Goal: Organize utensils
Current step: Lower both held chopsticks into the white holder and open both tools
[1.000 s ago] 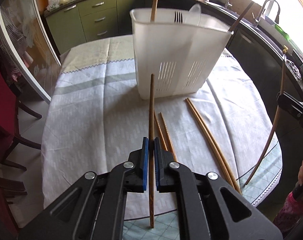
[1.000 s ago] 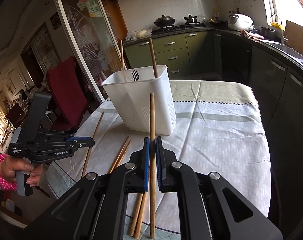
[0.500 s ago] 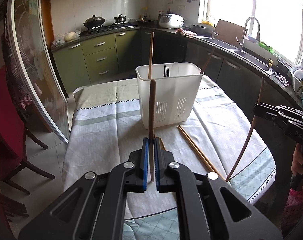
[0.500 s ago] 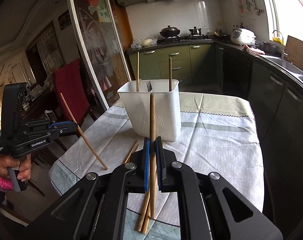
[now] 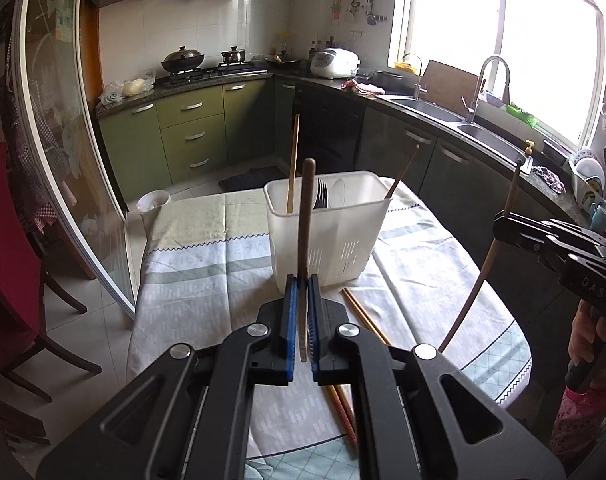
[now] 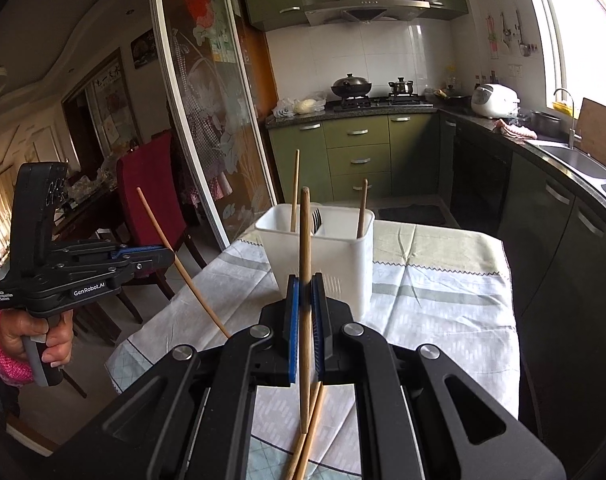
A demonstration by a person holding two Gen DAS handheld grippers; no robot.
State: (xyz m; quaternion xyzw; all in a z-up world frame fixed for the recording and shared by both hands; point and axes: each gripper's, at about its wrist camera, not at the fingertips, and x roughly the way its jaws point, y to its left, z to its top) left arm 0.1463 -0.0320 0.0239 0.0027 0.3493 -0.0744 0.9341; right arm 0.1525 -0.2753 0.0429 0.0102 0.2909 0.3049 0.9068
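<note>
Right now each gripper is clamped on one wooden chopstick, lifted clear of the desk (image 5: pixel 207 280). Nearest in the left wrist view, the left gripper (image 5: pixel 301 320) pinches the left chopstick (image 5: pixel 306 216) between its blue pads, the stick standing nearly upright toward 12 o'clock. In the right wrist view the right gripper (image 6: pixel 304 328) holds the right chopstick (image 6: pixel 305 240) the same way, its lower end hanging just above two loose chopsticks (image 6: pixel 309 432) lying on the cloth at 6 o'clock.

Further off, at 12 o'clock in both views, stands the white utensil caddy (image 5: pixel 355 224), already holding a fork (image 5: pixel 321 196) and two upright chopsticks. A good delivery, I judge, means keeping the grip firm, carrying each stick above the rim, and tipping the lower end down into a chopstick compartment before letting go. Taking the sticks in one at a time should keep the two grippers from crowding each other over the narrow opening. A low approach risks knocking the light caddy over.
</note>
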